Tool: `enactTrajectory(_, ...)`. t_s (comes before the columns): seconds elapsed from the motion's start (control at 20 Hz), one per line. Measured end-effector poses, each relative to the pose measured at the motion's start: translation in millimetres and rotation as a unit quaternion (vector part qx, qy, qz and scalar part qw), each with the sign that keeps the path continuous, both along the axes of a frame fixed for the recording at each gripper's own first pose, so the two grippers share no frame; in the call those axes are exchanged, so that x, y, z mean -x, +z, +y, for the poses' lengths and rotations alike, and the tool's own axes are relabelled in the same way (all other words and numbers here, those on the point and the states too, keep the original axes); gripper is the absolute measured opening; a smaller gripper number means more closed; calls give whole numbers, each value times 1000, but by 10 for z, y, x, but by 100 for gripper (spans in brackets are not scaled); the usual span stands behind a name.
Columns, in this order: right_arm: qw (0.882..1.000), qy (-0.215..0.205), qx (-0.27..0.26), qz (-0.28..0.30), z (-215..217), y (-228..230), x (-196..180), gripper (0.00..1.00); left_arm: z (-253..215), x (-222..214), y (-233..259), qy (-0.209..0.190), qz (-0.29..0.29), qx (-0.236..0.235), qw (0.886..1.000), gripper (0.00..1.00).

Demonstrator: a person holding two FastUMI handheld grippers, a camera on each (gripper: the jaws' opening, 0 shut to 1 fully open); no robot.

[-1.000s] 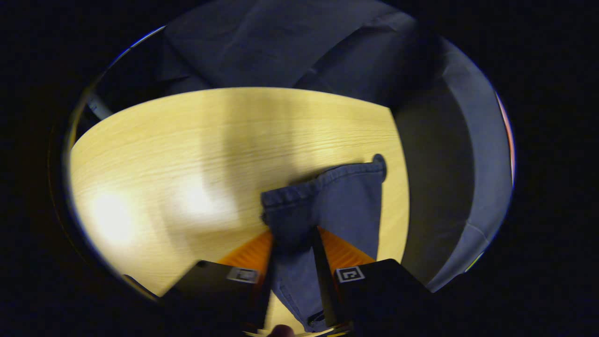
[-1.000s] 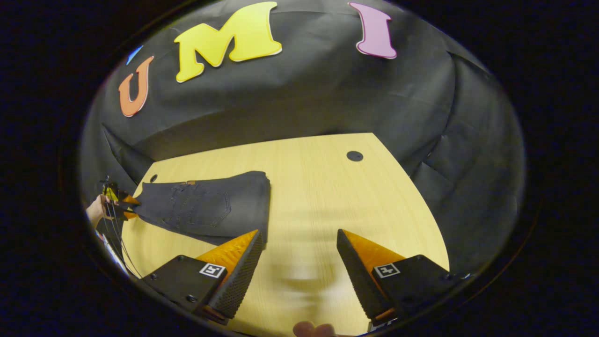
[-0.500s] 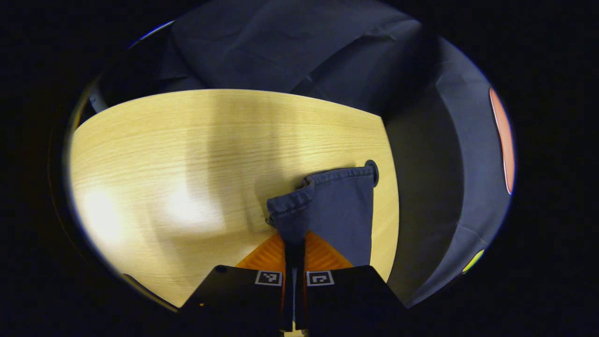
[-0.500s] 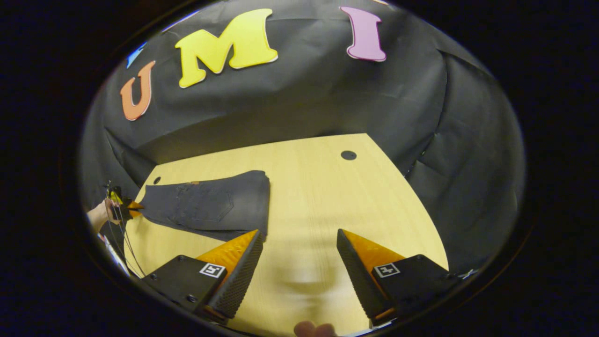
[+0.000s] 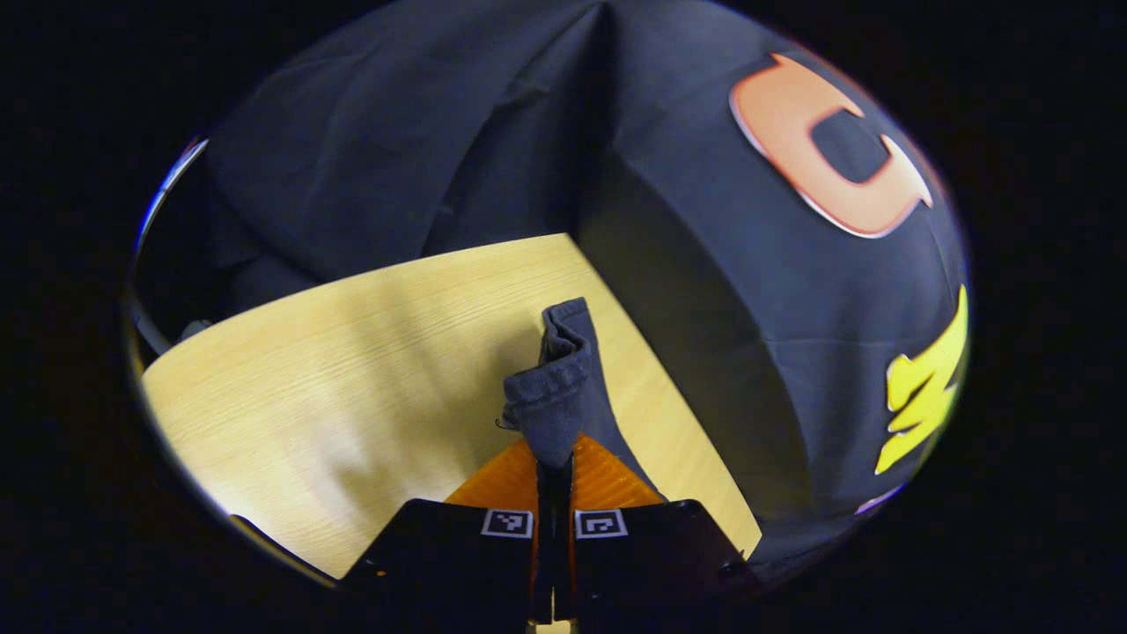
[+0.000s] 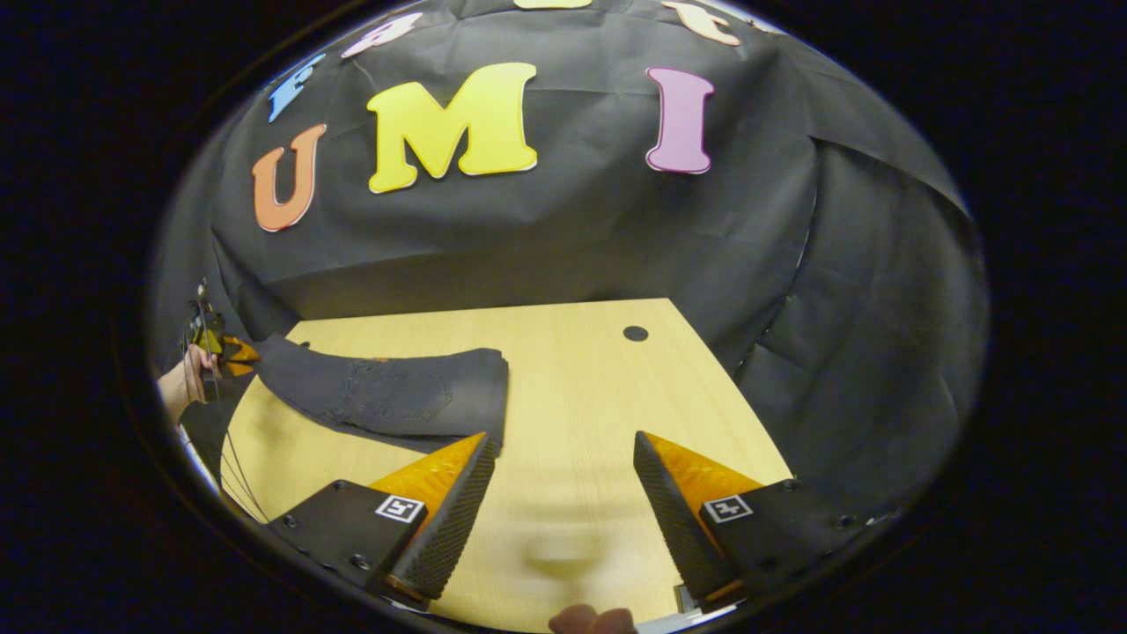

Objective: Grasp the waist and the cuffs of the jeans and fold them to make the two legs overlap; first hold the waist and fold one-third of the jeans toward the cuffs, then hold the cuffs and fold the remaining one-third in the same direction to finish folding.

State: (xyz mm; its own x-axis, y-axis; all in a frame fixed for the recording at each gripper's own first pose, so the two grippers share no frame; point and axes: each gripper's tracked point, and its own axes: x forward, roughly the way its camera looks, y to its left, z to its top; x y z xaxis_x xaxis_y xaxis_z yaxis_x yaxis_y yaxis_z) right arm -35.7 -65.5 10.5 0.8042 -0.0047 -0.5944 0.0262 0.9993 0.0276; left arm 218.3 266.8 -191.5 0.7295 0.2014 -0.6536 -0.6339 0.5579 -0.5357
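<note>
In the left gripper view my left gripper (image 5: pixel 555 458) pinches one cuff (image 5: pixel 556 387) of the jeans above the wooden table (image 5: pixel 335 370), and in the right gripper view my right gripper (image 6: pixel 559 484) gapes wide over the table (image 6: pixel 572 370), with one pair of jeans (image 6: pixel 396 396) lying long from side to side, its far end at my left gripper (image 6: pixel 231 354).

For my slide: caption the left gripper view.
Left gripper shut on bunched jeans hem, lifted above the wooden table.

A recording booth: black cloth wall (image 6: pixel 572 238) behind a bare light-wood table (image 6: pixel 572 370).
</note>
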Motion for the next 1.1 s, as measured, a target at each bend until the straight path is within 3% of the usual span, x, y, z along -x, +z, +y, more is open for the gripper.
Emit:
enactTrajectory(0.3,999,-20,3,-25,-136,226,319,99,-801,-140,784,-97,-68,-91,989,4)
enactTrajectory(0.55,999,-25,12,-36,-215,353,534,99,-1825,-333,1036,-187,-100,-166,963,4)
enactTrajectory(0.8,997,-58,23,-37,-562,404,658,99,-2965,-411,705,-289,-87,-208,930,4)
enactTrajectory(0.95,997,-76,24,-18,-762,305,698,99,-3440,-482,229,-321,-69,-231,916,4)
enactTrajectory(1.1,995,-89,34,-1,-956,205,743,99,-3712,-461,-290,-335,-22,-244,910,4)
